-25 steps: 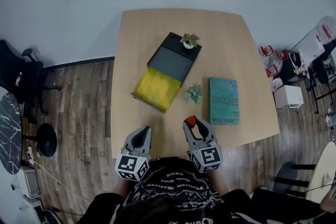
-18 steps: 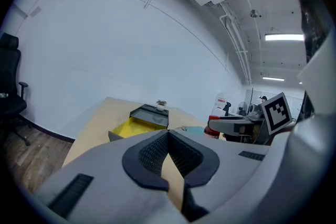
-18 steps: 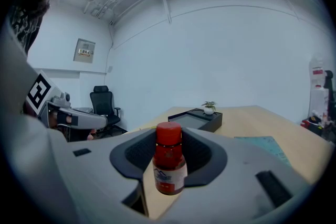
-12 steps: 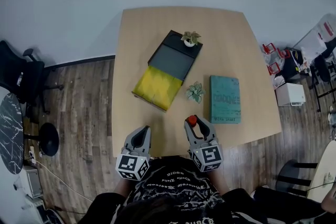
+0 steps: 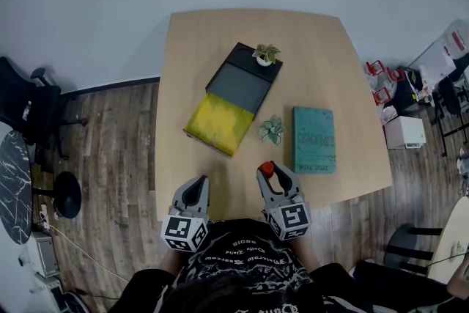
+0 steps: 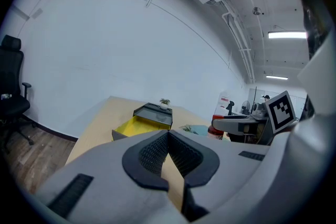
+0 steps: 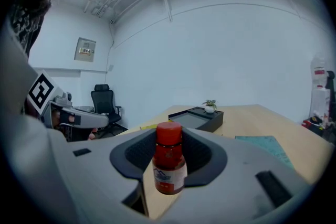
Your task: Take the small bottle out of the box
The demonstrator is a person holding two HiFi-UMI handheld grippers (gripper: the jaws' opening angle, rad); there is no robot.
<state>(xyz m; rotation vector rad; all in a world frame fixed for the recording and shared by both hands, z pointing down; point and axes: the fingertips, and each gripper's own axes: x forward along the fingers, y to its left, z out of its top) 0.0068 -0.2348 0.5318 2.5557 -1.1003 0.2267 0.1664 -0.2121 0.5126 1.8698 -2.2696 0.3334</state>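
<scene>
While the person held both tools low over the near edge of the table (image 5: 183, 40), the right gripper (image 5: 267, 174) was clamped on the small bottle (image 5: 266, 168); in the right gripper view its two dark pads pressed on either side of the bottle, which stood upright with a red cap on top and a pale label round its lower part; the bottle was outside the box (image 5: 242, 80), well apart from it and closer to the person. The left gripper (image 5: 196, 187) sat beside the right one with its jaws brought fully together and nothing between them; the left gripper view showed the ribbed pads meeting at their tips, with bare tabletop beyond.

The box lay at a slant near the middle of the table; its far part was black with a grey panel inside, and a yellow section (image 5: 218, 122) lay at its near end; a small potted plant (image 5: 265, 55) in a white pot stood on its far corner. A second small plant (image 5: 271, 130) stood on the table just beside the box, between it and a teal book (image 5: 314, 140) that lay flat to the right. A black office chair (image 5: 26, 110) stood on the wooden floor (image 5: 110, 157) off the table's left side.
</scene>
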